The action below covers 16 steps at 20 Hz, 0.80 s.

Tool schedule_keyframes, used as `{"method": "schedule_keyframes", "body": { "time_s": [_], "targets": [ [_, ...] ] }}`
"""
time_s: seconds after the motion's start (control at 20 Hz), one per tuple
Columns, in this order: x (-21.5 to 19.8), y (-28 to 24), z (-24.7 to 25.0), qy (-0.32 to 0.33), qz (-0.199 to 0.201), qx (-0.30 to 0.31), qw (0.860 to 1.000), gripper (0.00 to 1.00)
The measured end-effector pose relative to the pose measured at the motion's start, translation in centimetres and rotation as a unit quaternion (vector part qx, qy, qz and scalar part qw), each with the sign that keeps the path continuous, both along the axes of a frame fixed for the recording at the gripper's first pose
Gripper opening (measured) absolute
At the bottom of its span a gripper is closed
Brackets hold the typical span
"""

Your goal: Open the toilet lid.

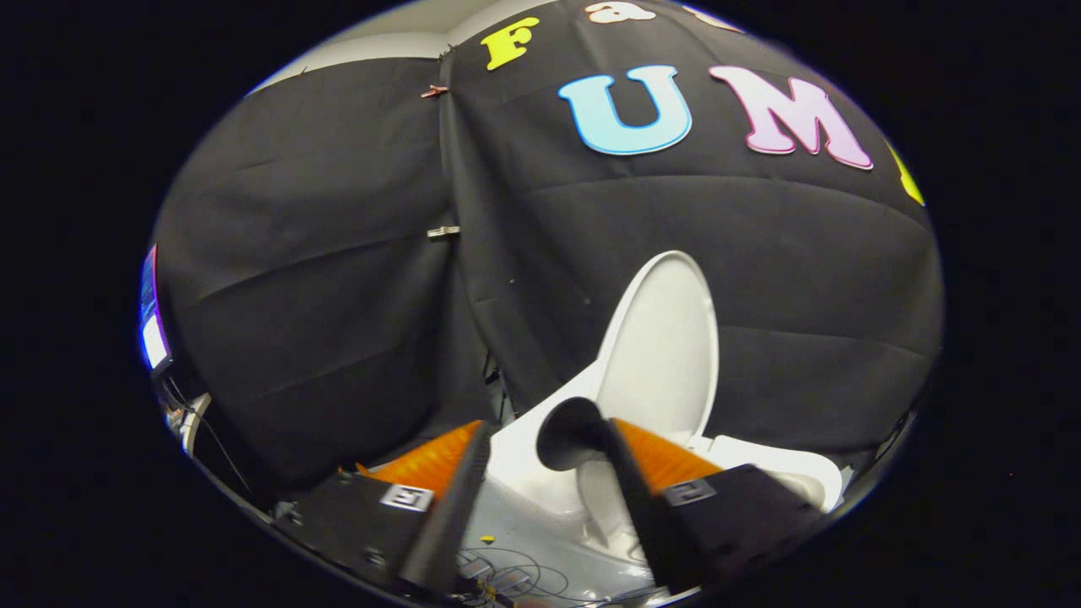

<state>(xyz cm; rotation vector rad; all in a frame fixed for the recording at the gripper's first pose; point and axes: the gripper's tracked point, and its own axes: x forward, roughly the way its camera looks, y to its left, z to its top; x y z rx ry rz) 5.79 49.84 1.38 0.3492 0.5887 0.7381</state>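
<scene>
Gripper view: toilet lid raised upright, claw spread wide and empty just before it.

Smooth, glossy white, the lid is a tall rounded oval standing on its hinge end, its curved top edge outlined against the wrinkled black cloth wall behind it. Below it the glazed white toilet curves down between the fingers, and a white seat rim runs off beyond the right finger. Both fingers are flat, straight-edged blades with ribbed faces; they stand well apart, gripping nothing. Whether the right fingertip touches the lid's lower edge I cannot tell. Open room lies to the left, where draped cloth falls away from the bowl. Loose thin cables lie on the floor under the fingers.
</scene>
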Motion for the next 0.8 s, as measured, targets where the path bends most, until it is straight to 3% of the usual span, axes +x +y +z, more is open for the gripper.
{"method": "schedule_keyframes", "body": {
  "time_s": [0.1, 0.35, 0.8],
  "targets": [
    [0.5, 0.2, 0.8, -0.026, -0.001, 0.011, 1.0, 0.98],
    [0.4, 2.0, 1.1, -0.059, 0.017, -0.011, 0.998, 0.95],
    [1.6, 0.9, 3.4, -0.127, 0.001, -0.001, 0.992, 1.0]
  ]
}}
